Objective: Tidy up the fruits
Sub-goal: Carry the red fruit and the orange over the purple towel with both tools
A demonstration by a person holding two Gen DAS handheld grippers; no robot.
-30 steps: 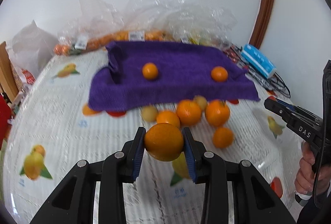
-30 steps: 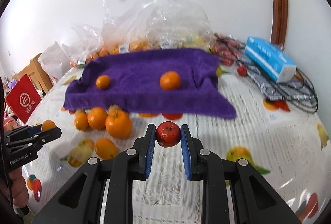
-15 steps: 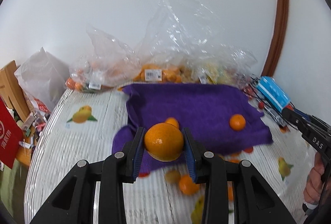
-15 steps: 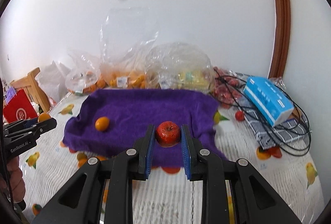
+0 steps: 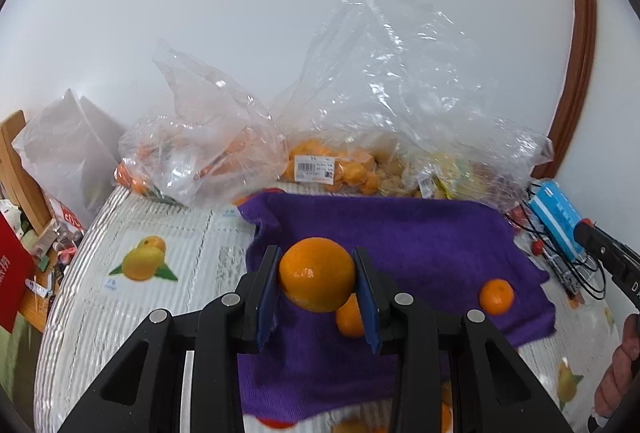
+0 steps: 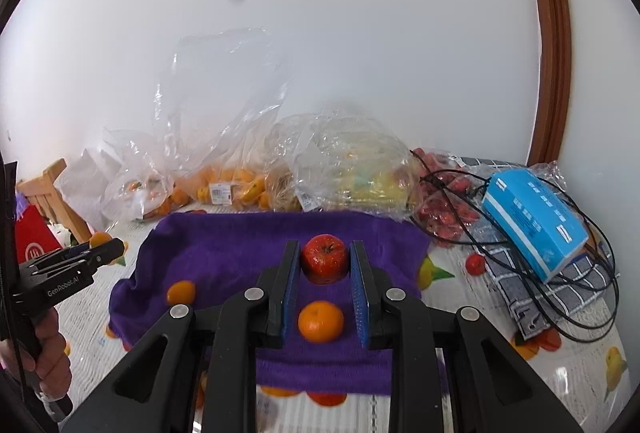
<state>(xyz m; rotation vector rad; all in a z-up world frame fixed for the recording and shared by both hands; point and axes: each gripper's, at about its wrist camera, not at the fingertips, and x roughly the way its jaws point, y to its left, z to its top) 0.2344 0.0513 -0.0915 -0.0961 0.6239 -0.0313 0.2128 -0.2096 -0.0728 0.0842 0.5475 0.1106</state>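
My left gripper [image 5: 317, 275] is shut on a large orange [image 5: 317, 273] and holds it above the purple towel [image 5: 420, 237]. Two small oranges lie on the towel, one [image 5: 349, 317] just behind the right pad, one [image 5: 496, 296] at the right. My right gripper [image 6: 324, 260] is shut on a small red apple [image 6: 324, 259] above the same towel [image 6: 240, 245]. Below it lie an orange [image 6: 321, 321] and, to the left, another orange [image 6: 181, 292]. The left gripper shows at the left of the right wrist view [image 6: 100, 253].
Clear plastic bags of fruit [image 5: 332, 169] stand behind the towel against the wall. A blue box [image 6: 536, 217] with black cables lies on a checked cloth [image 6: 560, 285] at the right. Loose fruit [image 5: 352, 427] lies at the towel's near edge. A wooden chair [image 5: 16, 169] stands at the left.
Both grippers have risen and moved forward over the purple towel, each still holding its fruit. The loose oranges on the tablecloth have dropped out of sight below.
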